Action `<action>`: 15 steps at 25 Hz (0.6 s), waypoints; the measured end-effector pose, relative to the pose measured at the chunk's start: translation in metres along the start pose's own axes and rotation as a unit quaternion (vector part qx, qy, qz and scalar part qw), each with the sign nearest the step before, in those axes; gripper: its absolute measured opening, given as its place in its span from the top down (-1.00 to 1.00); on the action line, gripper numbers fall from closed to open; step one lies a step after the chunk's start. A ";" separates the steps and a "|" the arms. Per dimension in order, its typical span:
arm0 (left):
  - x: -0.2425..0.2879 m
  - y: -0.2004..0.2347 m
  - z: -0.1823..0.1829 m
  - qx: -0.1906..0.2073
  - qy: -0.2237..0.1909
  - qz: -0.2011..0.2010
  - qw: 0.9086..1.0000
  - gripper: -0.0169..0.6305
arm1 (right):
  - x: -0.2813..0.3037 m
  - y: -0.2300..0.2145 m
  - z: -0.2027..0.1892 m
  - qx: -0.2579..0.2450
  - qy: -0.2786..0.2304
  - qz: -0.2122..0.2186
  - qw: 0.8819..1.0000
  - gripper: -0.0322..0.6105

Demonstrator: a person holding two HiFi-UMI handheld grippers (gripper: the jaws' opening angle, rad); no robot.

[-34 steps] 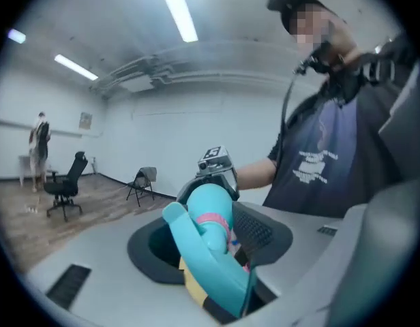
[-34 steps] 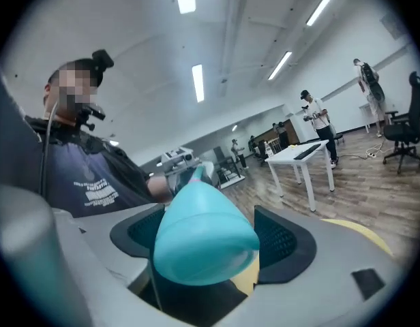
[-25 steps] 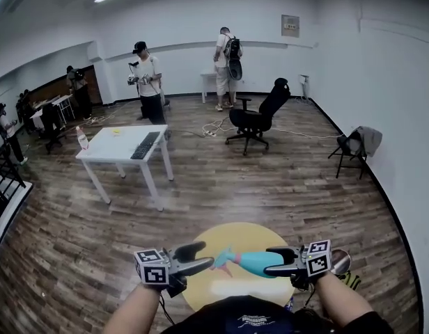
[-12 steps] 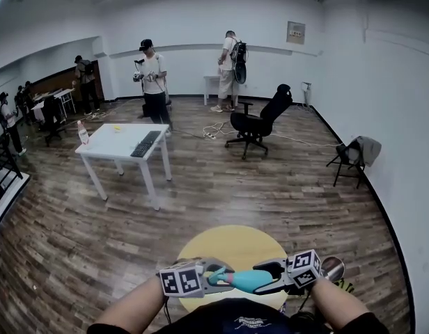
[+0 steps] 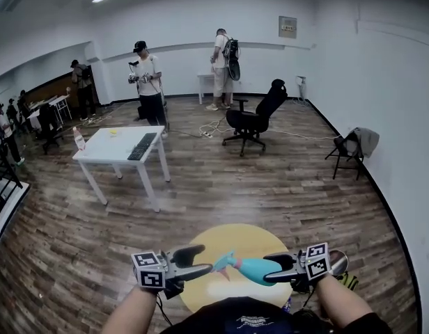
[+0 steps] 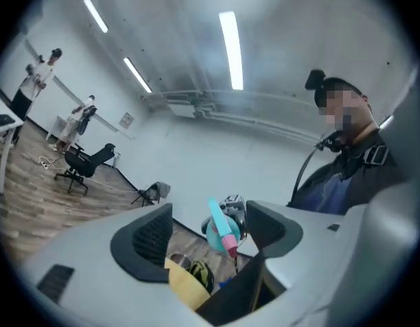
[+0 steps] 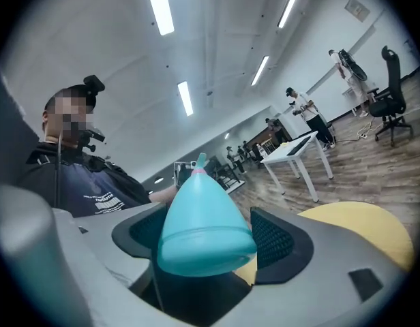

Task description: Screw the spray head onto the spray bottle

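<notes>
Count's easy: two tongs, one spray bottle, one spray head sitting on its neck; bottle's teal, cone-shaped, bit of pink up at the head, lying level in mid-air over the round yellow worktop; right tongs clamp its fat end; left tongs have just been opening, wide apart, nothing between the pads, head just off their tips; can't tell how far the head's threaded on; worktop's near edge is cut off by the person.

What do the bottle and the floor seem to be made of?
Bottle: probably plastic, smooth teal with a soft sheen and a moulded ridge near its base. Floor: wood-look planks, slightly glossy; real wood or laminate, cannot tell.
</notes>
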State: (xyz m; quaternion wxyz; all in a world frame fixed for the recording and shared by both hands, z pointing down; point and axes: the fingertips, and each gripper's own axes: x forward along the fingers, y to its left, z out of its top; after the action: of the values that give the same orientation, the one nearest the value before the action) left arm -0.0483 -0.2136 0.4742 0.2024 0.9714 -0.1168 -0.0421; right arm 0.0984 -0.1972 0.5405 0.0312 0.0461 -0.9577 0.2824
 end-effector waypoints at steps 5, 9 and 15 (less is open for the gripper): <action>0.053 -0.029 -0.070 0.159 0.215 -0.061 0.962 0.16 | 0.028 0.011 -0.003 -0.034 0.075 0.027 0.996 -0.35; 0.056 -0.042 -0.092 0.291 0.257 -0.057 0.920 0.30 | 0.028 0.014 -0.014 -0.030 0.099 0.027 0.994 -0.34; 0.061 -0.039 -0.090 0.340 0.264 -0.063 0.901 0.31 | 0.021 0.010 -0.006 -0.015 0.091 0.031 0.995 -0.30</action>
State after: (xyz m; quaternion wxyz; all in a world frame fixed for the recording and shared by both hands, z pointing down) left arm 0.0309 -0.1590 0.5387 -0.1194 0.9620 -0.0050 0.2454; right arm 0.0771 -0.1870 0.5419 0.1103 -0.0097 -0.9558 0.2723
